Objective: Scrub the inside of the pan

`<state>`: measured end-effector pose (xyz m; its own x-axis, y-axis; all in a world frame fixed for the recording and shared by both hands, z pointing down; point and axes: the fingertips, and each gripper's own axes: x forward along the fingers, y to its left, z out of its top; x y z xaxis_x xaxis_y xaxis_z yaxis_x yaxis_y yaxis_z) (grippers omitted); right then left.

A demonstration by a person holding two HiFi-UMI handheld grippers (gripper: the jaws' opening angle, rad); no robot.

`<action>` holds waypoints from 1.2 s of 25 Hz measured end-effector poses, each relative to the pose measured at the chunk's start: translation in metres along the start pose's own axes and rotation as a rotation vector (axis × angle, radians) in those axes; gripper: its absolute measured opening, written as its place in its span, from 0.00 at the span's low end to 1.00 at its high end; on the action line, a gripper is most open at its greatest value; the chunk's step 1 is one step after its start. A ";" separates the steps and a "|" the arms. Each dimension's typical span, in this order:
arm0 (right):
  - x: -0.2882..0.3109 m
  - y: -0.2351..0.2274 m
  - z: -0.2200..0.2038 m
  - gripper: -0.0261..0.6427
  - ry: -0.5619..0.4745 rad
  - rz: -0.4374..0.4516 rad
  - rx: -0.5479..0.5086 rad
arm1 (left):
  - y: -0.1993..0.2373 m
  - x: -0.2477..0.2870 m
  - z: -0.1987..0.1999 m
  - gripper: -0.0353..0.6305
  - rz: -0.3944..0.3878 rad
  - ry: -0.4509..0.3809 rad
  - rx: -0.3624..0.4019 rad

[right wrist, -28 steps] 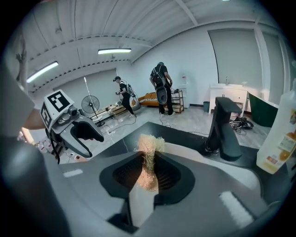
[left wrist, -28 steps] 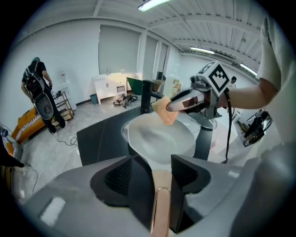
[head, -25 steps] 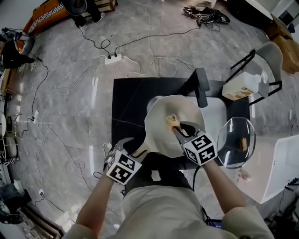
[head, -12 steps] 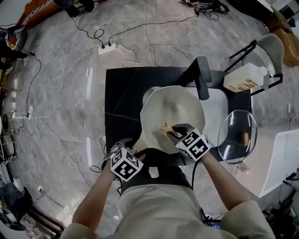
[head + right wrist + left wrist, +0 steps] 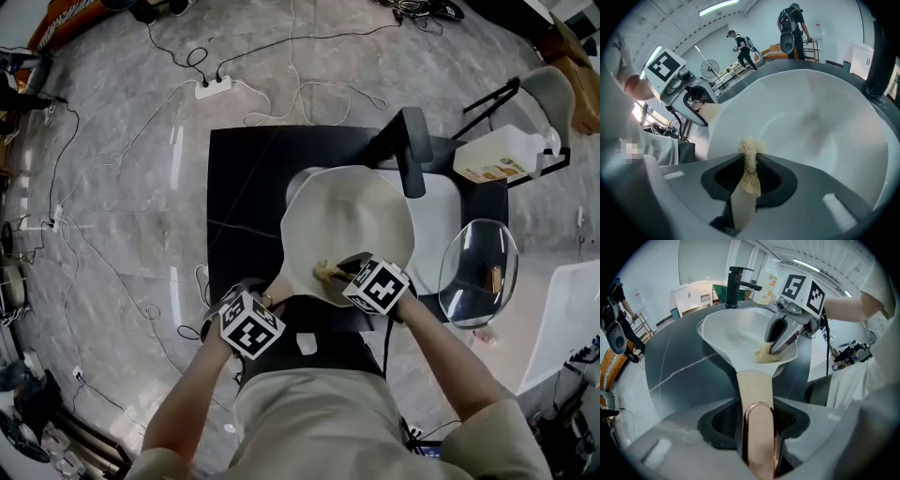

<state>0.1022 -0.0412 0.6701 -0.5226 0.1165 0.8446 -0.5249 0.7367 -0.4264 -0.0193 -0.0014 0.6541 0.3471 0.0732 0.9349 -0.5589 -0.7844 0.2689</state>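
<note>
- While scrubbing is in hand, the right gripper is clamped on a fibrous scrub pad, which presses on the inner wall of the pan at the near rim.
- Steadying side: left gripper, jaws closing about the pan handle, pads against its sides.
- Location: pan over the white sink set in the black counter, in front of the tap.
- Orientation: long axis runs handle to bowl, with the handle toward the person, the bowl toward the tap and the open side up.
- Next, by judgement: firm the handle grip, then sweep the pad toward the far wall.
</note>
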 end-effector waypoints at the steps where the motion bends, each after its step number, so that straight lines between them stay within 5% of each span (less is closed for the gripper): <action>1: 0.003 0.002 0.000 0.16 0.013 0.015 -0.007 | -0.002 0.000 0.000 0.36 -0.014 -0.005 -0.009; 5: 0.012 0.007 0.009 0.16 0.024 0.058 -0.036 | -0.004 0.001 -0.001 0.31 -0.012 -0.014 -0.009; 13: 0.017 0.008 0.060 0.16 -0.128 0.119 -0.023 | -0.003 0.002 -0.001 0.31 -0.011 -0.011 0.016; 27: 0.010 -0.058 0.121 0.16 -0.312 -0.189 -0.335 | -0.004 0.002 -0.003 0.30 -0.015 -0.001 0.037; 30: 0.002 -0.084 0.122 0.16 -0.329 -0.306 -0.334 | -0.004 0.002 -0.003 0.30 -0.015 0.001 0.033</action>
<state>0.0631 -0.1845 0.6680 -0.5899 -0.3106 0.7453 -0.4720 0.8816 -0.0063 -0.0186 0.0037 0.6559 0.3547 0.0851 0.9311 -0.5285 -0.8032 0.2748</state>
